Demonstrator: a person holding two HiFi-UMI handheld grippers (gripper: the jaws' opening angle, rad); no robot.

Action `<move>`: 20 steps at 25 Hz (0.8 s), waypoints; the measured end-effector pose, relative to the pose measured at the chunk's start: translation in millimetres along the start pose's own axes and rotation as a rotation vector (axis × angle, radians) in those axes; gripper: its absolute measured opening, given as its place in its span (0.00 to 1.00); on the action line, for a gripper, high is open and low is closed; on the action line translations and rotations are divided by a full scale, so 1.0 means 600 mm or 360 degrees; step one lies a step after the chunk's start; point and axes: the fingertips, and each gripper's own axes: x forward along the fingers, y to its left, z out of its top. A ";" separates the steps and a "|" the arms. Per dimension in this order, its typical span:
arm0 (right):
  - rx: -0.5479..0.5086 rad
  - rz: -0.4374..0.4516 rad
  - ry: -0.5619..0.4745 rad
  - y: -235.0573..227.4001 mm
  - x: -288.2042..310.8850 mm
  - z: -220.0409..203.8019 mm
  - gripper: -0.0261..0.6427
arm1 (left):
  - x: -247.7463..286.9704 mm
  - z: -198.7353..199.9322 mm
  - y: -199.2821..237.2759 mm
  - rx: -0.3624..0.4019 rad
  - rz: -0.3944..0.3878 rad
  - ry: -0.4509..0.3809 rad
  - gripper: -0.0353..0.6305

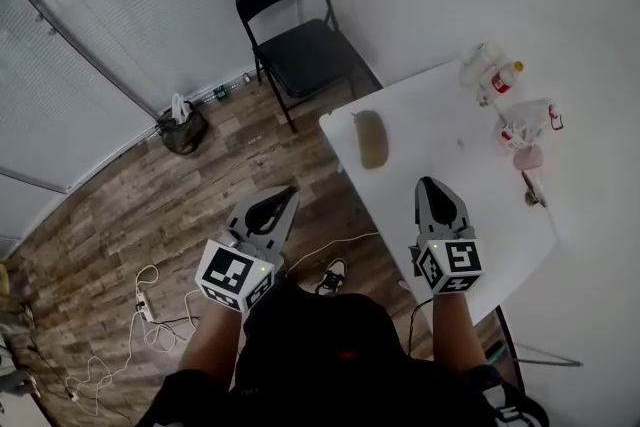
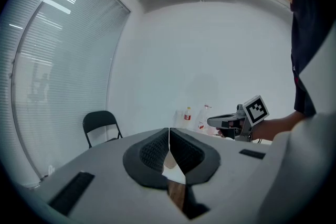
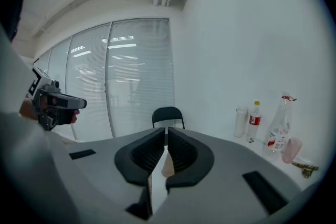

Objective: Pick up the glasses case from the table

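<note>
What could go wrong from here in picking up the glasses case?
1. The right gripper has its jaws together; if it reaches the glasses case that way, it may just shove it.
2. The case lies near the table edge, so a shove could tip it onto the floor.
3. The spray bottle and pink cup stand to the right; a wide swing could topple them.

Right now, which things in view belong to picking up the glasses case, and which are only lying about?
For the job:
glasses case
white table
left hand-held gripper and right hand-held gripper, both shut, empty

Lying about:
red-label bottle
spray bottle
pink cup
folding chair
bag
floor cables
</note>
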 end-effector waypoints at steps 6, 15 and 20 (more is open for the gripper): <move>0.0026 0.0014 0.0053 -0.010 0.064 -0.003 0.08 | 0.027 0.009 0.037 -0.0018 0.0004 0.0002 0.09; 0.0022 0.0004 0.0294 -0.004 0.183 -0.053 0.37 | 0.070 0.024 0.080 -0.0004 -0.0113 -0.0004 0.09; -0.0056 0.0005 0.0537 0.012 0.273 -0.118 0.52 | 0.070 -0.008 0.120 -0.0033 -0.0125 0.0051 0.09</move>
